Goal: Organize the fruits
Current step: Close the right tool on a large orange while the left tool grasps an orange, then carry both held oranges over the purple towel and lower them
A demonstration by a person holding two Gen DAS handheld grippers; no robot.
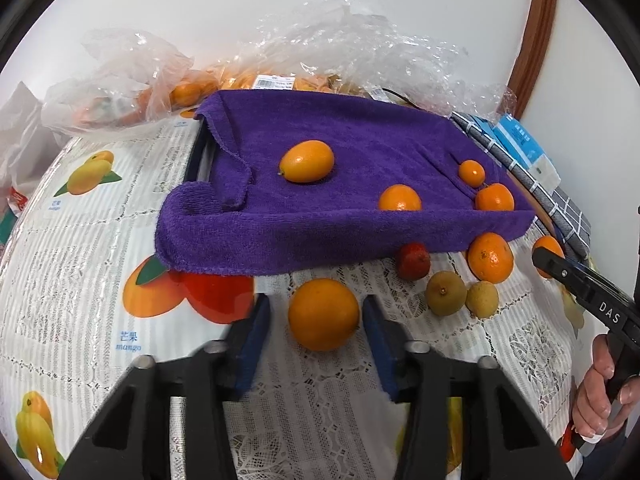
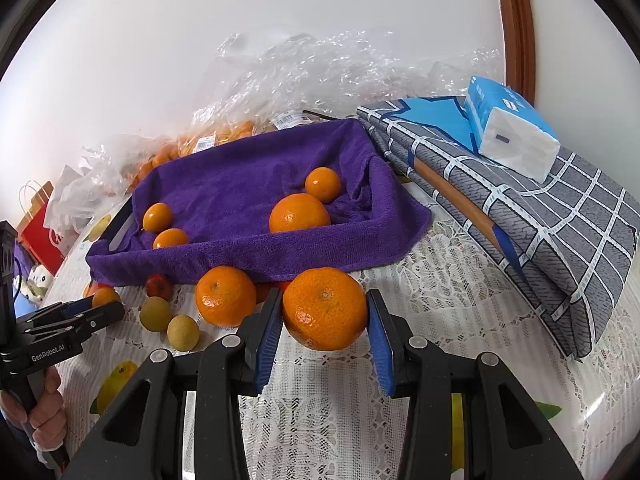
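Straddling a small orange (image 1: pixel 324 314) on the lace-covered tabletop (image 1: pixel 320 408), the left gripper (image 1: pixel 316 302) has its jaws apart, with a gap showing on either side of the fruit. The right gripper (image 2: pixel 324 300) has its jaws clamped on a mandarin (image 2: pixel 325 308) just in front of the purple towel (image 2: pixel 240 188), which lines a tray holding four orange fruits. Another mandarin (image 2: pixel 225 296), a red fruit (image 2: pixel 159 285) and two yellow-brown fruits (image 2: pixel 156 313) lie loose nearby.

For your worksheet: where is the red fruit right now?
In the left wrist view the red fruit lies on the tablecloth, against the purple towel's front edge, left of a mandarin.
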